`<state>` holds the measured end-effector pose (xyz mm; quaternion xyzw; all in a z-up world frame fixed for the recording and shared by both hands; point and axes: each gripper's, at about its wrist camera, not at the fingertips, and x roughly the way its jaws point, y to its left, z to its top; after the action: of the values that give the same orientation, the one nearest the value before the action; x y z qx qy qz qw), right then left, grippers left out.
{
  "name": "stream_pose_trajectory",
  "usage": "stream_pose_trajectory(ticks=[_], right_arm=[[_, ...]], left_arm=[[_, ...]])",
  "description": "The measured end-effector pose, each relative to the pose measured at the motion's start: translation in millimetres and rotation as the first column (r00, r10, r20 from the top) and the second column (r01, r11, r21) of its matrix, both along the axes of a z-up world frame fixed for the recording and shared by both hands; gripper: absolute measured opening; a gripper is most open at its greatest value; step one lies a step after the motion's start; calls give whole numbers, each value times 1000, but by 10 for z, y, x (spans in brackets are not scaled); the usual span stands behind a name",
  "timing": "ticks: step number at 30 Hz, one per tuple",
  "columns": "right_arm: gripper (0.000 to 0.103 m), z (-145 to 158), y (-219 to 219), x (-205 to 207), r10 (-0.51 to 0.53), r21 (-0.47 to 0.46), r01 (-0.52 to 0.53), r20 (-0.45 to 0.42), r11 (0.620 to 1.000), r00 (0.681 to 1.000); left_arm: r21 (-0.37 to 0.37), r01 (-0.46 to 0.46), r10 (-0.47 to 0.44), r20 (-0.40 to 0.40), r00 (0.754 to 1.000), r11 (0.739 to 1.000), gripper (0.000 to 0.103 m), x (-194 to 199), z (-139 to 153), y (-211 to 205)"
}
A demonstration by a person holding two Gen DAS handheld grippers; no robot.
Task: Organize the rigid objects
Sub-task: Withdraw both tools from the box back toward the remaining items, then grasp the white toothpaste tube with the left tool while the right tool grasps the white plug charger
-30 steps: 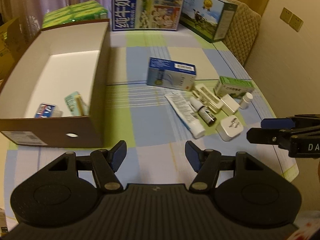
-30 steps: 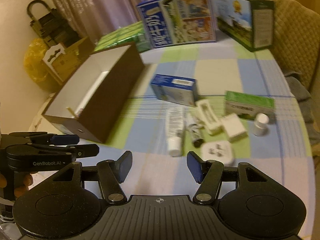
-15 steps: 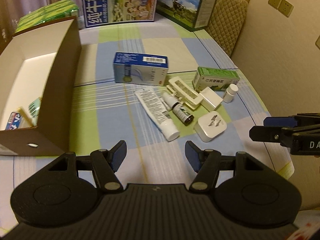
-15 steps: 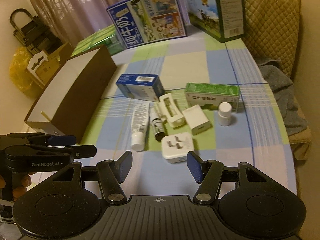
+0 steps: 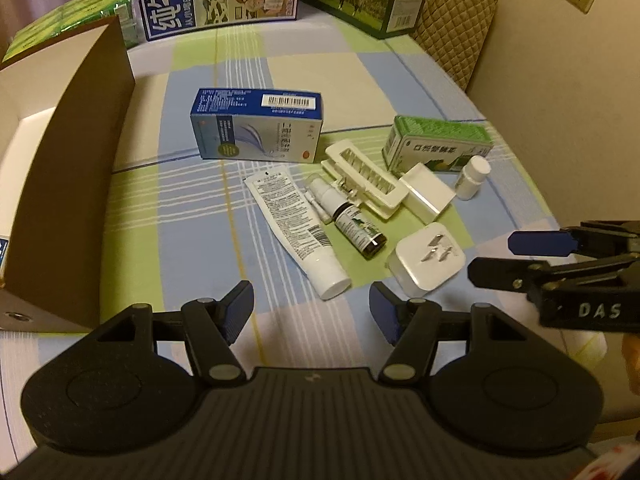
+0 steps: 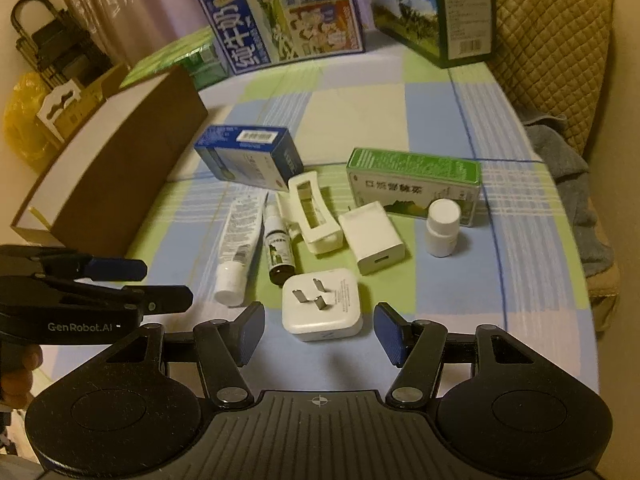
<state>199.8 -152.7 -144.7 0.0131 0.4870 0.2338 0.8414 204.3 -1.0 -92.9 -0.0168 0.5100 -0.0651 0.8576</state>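
Right tool [image 6: 320, 330] spread wide, nothing gripped — white plug adapter [image 6: 322, 304] sits just ahead between its fingers on the worktop [image 6: 460, 296]. Left tool [image 5: 312, 308] also released, hovering near the adapter — cardboard box [image 5: 72, 200] well left of it.

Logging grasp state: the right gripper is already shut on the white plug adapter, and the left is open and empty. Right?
Not quite. In the right wrist view the right gripper is open, its jaws standing either side of the white plug adapter without touching it. The left gripper is open and empty, as you said.
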Motion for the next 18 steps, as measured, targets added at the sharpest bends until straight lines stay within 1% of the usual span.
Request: stream_pose_trajectory(ticks=[6,8,10,18], right_arm=[[58,-237,131,107,17,-57,-16,11,998,1000],[58,-296,148,147,12,-54,-12,6,998,1000],[58,-348,170,179,17,-49,-17,-4,999,1000],[58,-481,346,230,37,-109,-37,-3,993,999]], left_arm=[[2,-11,11,-12,1000,1000,60,110,-138,15],[1,-10,10,-15,1000,1000,60,134,-169,18],[0,-10,10,-17,1000,1000,60,151,-195,26],[-1,-13,13,-34,999,1000,59,210,-285,61]])
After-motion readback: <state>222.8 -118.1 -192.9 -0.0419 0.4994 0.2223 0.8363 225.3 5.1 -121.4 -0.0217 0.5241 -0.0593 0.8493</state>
